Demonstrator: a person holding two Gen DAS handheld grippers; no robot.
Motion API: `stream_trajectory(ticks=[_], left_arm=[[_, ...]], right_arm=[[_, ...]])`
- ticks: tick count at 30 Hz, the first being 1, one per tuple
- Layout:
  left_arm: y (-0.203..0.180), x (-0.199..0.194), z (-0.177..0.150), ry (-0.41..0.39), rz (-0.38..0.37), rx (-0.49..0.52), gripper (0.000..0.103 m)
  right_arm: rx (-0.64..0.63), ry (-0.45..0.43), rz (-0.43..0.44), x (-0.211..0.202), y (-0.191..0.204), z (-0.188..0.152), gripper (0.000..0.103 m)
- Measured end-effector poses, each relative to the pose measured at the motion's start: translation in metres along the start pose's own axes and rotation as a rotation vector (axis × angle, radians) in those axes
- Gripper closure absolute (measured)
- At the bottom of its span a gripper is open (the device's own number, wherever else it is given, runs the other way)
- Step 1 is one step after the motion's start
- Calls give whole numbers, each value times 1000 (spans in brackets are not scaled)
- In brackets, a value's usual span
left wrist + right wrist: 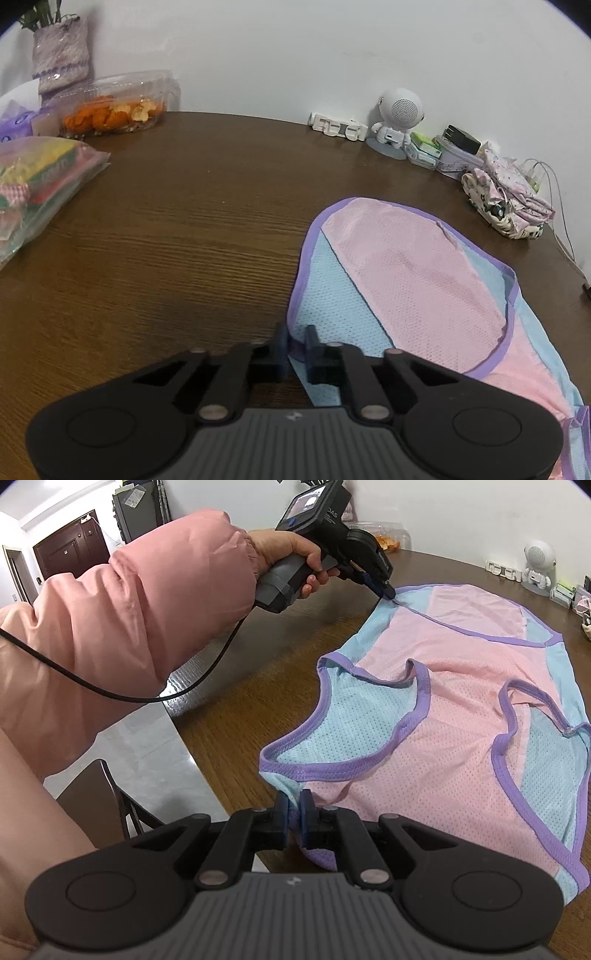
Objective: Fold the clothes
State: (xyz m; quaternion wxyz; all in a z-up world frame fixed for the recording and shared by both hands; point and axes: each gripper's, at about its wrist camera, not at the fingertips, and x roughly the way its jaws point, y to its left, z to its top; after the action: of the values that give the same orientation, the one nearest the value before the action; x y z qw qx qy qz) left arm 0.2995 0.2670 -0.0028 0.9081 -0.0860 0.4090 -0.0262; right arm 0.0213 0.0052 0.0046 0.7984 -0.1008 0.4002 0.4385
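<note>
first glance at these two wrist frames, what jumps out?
The pink and blue mesh vest with purple trim, spread on the brown wooden table. Both grippers are shut on its edge: the right gripper at the near end, the left gripper at the far hem. A puffy pink sleeve fills the left of the right wrist view.

- Left gripper (295,341): black linkage arms with round silver pivot pins, dark blue finger pads (281,339), a ribbed grey body with a small pale logo, and black round housings at 7 and 5 o'clock.
- Right gripper (294,814): same build.
- Puffy pink sleeve (147,590), gathered cuff.
- Black cable (207,672) trailing from the grey handle.
</note>
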Motion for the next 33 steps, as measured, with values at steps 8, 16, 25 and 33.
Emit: stream_trajectory(ticks=[8, 16, 25, 33], left_arm=[[-4, -8, 5, -40, 39, -68, 101], [-37, -28, 36, -96, -4, -97, 102], [-97, 10, 43, -46, 9, -41, 102], [-147, 52, 44, 12, 29, 16, 101]], right_arm=[[40, -41, -13, -8, -3, 0, 98], [140, -158, 58, -31, -19, -7, 98], [391, -280, 83, -63, -68, -46, 98], [412, -229, 151, -55, -84, -60, 98]])
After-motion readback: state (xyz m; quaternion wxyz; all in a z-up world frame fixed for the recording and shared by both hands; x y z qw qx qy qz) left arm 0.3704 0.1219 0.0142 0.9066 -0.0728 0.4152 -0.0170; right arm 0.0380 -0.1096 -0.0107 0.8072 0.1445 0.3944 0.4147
